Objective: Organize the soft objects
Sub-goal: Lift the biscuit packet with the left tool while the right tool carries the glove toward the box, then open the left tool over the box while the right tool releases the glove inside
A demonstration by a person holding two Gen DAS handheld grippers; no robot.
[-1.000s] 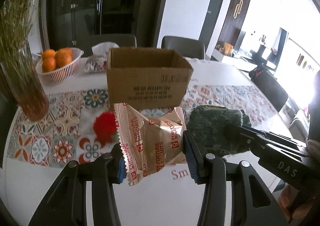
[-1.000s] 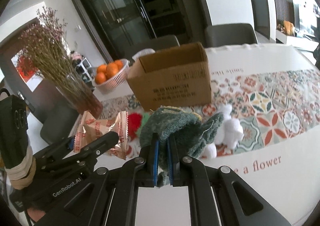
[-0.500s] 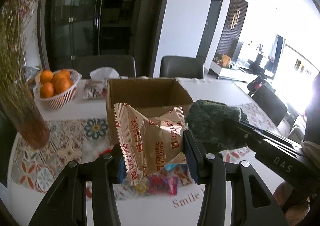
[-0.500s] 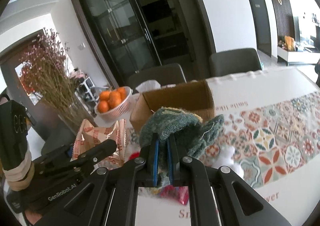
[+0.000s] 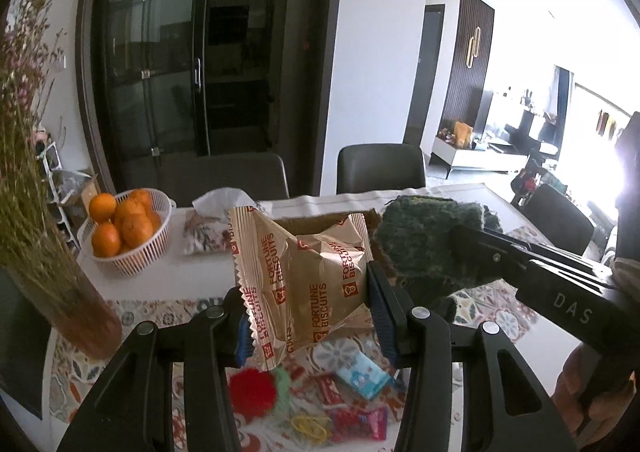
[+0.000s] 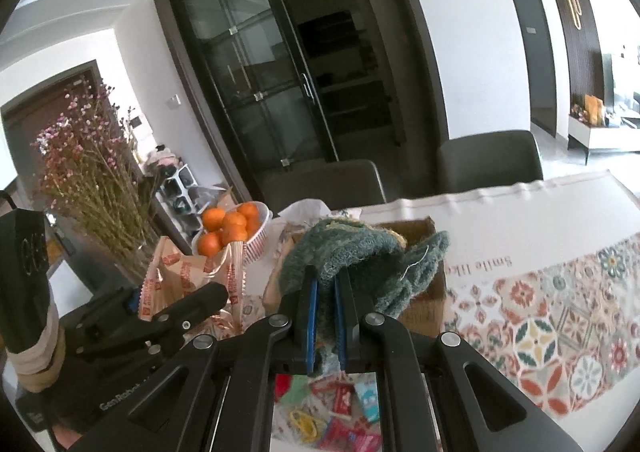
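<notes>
Now the biscuit packet (image 5: 308,284) hangs pinched in the left gripper (image 5: 310,316), and the green knitted piece (image 6: 352,264) is clamped in the tightly pressed right gripper (image 6: 326,326), both just before the cardboard box (image 6: 424,288). Carry step, seemingly; next comes releasing over the box's opening. One packet, one knit, one box, one orange basket (image 5: 124,240).

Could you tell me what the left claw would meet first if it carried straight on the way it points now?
Probably the cardboard box: its open top sits just beyond the biscuit packet gripped in the left claw. Depth is unclear, so it might pass over the rim.
</notes>
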